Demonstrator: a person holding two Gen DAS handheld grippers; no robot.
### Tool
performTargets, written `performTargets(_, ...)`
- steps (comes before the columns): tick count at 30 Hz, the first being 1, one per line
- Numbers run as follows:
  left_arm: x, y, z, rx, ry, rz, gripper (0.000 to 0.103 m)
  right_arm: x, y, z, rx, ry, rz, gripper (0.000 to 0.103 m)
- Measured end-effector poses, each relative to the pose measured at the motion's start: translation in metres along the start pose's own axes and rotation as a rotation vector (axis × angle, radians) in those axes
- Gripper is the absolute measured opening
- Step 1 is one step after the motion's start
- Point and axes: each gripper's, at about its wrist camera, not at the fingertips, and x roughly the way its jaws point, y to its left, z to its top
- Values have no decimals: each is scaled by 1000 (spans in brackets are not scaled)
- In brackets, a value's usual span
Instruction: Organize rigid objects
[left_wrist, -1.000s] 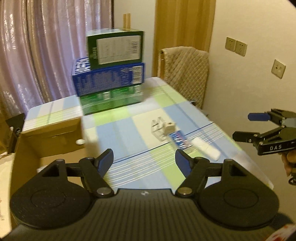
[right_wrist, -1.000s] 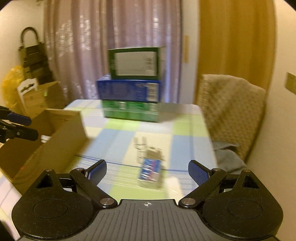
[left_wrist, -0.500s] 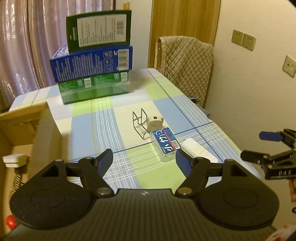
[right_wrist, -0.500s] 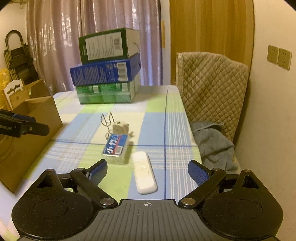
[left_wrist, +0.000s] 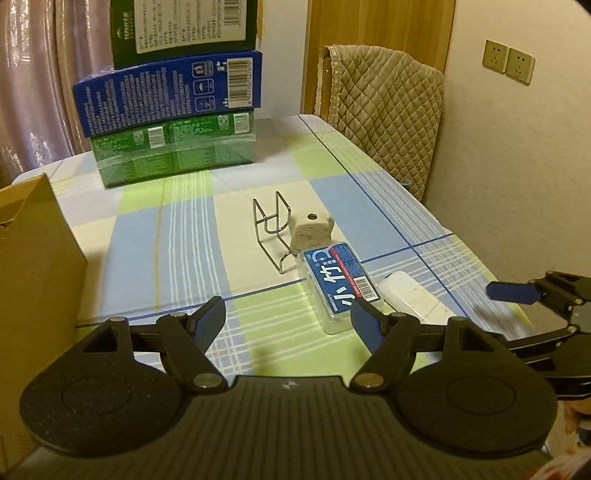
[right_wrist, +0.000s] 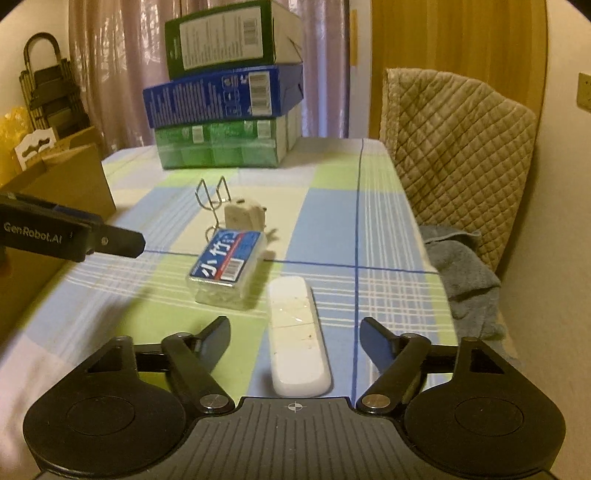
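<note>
On the checked tablecloth lie a clear box with a blue label (left_wrist: 337, 286) (right_wrist: 226, 266), a flat white case (right_wrist: 297, 338) (left_wrist: 412, 297), a beige plug adapter (left_wrist: 311, 229) (right_wrist: 243, 218) and a wire rack (left_wrist: 272, 229) (right_wrist: 213, 199). My left gripper (left_wrist: 288, 319) is open and empty, just short of the blue-label box. My right gripper (right_wrist: 295, 336) is open, low over the white case, which lies between its fingers. Whether the fingers touch it I cannot tell.
Three stacked boxes, dark green, blue and green (left_wrist: 173, 114) (right_wrist: 225, 103), stand at the table's far end. An open cardboard box (left_wrist: 33, 258) (right_wrist: 62, 177) sits at the left edge. A chair with a quilted cover (right_wrist: 454, 144) and a grey cloth (right_wrist: 461, 273) stand on the right.
Both grippers have moved forward and down toward the small items. The white case now lies between my right fingers. Both stay open.
</note>
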Motion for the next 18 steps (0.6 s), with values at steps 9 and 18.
performTargets(9, 27, 6, -5, -22, -1, -14, 71, 36, -6, -11, -18, 17, 2, 55)
performTargets(18, 40, 3, -6, -30, -15, -28, 71, 41, 0, -12, -71, -10, 3, 38)
